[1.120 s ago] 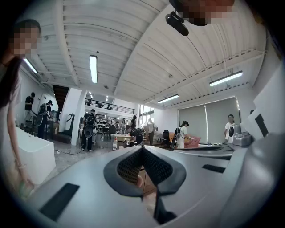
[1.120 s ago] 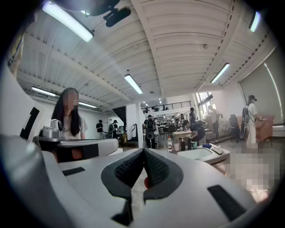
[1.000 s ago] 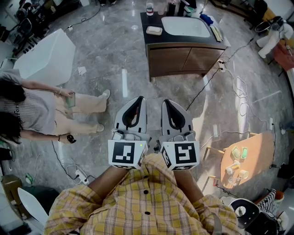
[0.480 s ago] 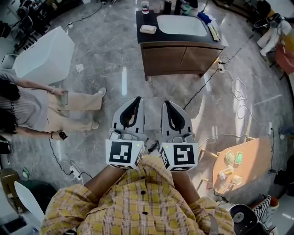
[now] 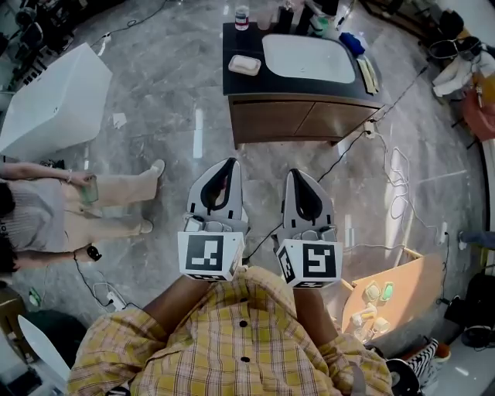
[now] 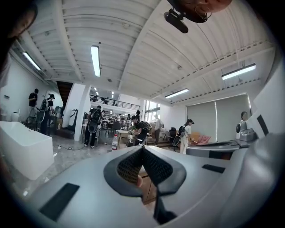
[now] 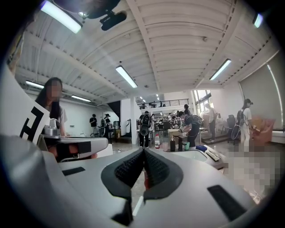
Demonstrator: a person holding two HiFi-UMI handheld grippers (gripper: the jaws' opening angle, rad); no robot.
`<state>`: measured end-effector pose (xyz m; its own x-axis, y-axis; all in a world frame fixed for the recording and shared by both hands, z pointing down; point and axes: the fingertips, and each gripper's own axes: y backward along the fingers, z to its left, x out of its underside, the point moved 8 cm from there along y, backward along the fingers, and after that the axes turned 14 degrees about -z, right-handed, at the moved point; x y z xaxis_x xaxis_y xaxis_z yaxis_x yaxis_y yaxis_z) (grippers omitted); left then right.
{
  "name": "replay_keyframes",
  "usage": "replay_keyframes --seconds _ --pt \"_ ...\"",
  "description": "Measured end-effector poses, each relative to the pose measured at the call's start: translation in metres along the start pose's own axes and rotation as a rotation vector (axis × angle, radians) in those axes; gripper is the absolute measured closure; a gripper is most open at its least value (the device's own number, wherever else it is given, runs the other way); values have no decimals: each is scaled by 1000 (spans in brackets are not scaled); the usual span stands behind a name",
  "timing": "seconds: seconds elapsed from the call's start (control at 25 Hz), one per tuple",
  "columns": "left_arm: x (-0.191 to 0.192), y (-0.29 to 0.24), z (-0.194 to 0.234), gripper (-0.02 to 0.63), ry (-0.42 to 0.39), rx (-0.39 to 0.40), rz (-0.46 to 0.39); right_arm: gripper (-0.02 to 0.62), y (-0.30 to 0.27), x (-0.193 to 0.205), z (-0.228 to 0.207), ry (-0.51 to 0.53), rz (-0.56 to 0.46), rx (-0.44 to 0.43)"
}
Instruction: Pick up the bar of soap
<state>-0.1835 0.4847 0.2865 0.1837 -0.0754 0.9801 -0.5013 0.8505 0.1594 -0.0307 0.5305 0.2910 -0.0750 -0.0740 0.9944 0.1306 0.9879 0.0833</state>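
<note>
The bar of soap [image 5: 244, 65] is pale and rectangular and lies in a dish on the left end of a dark vanity counter [image 5: 240, 82], beside a white sink basin [image 5: 308, 59]. The vanity stands far ahead across the marble floor. My left gripper [image 5: 227, 164] and right gripper [image 5: 298, 175] are held side by side close to my body, both pointing toward the vanity and well short of it. Both are shut with nothing between the jaws. In the left gripper view the left gripper [image 6: 142, 147] has its pads meeting, as does the right gripper [image 7: 143, 150] in its own view.
Bottles [image 5: 241, 17] and cups stand along the counter's back edge. A person [image 5: 46, 213] stands at the left near a white bathtub [image 5: 50, 104]. A small wooden table [image 5: 394, 280] with jars stands at the right. Cables [image 5: 390, 182] trail over the floor.
The head view has shifted, so the vanity now sits higher and a little further left. The grippers stay shut and side by side. The person at the left sits lower in frame.
</note>
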Motion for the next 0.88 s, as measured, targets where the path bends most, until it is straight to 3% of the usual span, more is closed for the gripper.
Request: replay_keyframes --seconds 0.36,0.88 --pt "4 -168 87 595 37 31 71 577 -174 -3 -33 5 87 17" --pt "30 -265 135 595 33 49 123 577 -288 18 -58 -14 135 -13"
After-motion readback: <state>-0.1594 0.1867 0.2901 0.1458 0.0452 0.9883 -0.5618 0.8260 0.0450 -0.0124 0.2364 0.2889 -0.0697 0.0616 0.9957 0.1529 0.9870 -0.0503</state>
